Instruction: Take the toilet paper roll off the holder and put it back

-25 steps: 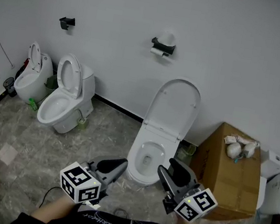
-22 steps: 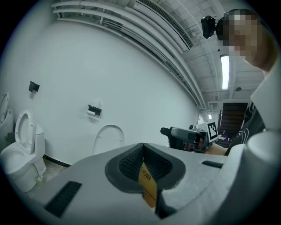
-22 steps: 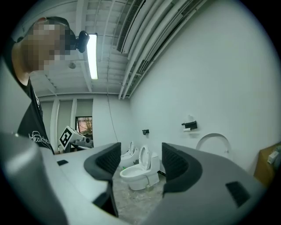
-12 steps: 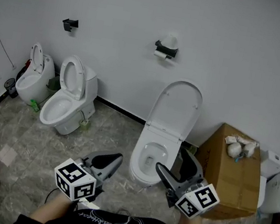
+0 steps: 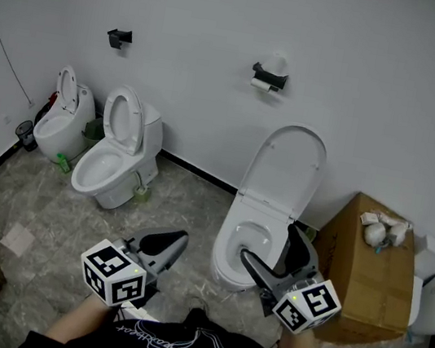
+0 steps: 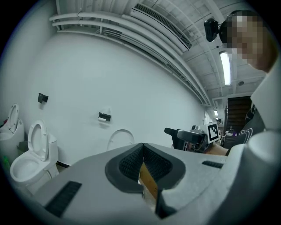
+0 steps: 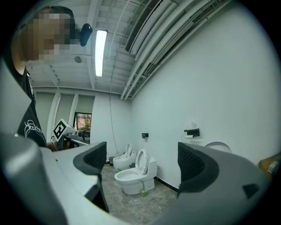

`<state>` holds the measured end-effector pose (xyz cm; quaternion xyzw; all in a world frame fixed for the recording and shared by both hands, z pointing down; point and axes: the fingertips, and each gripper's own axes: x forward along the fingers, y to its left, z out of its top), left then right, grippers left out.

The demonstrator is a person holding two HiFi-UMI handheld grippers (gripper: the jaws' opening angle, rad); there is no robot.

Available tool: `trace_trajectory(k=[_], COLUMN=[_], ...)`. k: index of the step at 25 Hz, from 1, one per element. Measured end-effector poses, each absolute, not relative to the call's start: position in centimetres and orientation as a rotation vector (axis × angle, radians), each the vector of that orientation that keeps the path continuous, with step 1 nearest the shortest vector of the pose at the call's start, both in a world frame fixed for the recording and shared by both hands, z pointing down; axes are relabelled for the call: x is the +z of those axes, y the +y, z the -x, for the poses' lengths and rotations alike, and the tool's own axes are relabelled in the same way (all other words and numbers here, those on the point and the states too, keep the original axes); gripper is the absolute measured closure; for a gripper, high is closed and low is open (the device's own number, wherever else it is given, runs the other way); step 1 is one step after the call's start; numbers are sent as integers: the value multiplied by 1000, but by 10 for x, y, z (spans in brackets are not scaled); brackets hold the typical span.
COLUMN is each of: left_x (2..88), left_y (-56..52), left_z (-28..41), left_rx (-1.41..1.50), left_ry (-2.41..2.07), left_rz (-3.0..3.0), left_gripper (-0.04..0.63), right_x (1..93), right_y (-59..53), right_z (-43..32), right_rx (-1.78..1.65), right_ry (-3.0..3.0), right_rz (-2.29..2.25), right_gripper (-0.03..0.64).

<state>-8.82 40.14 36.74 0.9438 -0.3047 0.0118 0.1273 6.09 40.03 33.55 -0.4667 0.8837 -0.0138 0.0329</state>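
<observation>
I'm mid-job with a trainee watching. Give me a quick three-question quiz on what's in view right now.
1. True or false: a gripper is holding the toilet paper roll.
2. Which gripper has its jaws apart? A: left gripper. B: right gripper.
3. What stands on the floor just right of the nearest toilet?

Key:
1. False. It sits at the wall holder.
2. B. Its jaws have just been opening, with nothing between them. The left gripper is shut.
3. A cardboard box.
</observation>
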Motion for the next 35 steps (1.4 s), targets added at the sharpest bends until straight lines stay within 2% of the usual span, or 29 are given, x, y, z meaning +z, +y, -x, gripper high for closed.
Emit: trace_trajectory(k=[13, 29, 35], left_x=[385, 390, 388], left_y=[316, 69, 14], left_z=[104, 88, 74], left_rx=[34, 55, 63], left_ry=[-959, -939, -922], left_rz=[-2723, -2683, -2695], left_gripper=[591, 591, 591], right_x=[351, 359, 357], right_y=[307, 62, 6], right_z=[-58, -77, -90], right_rx=[-30, -93, -103], right_ry=[2718, 2749, 2751], right_rz=[1457, 1510, 1523], right_gripper=[80, 66, 66])
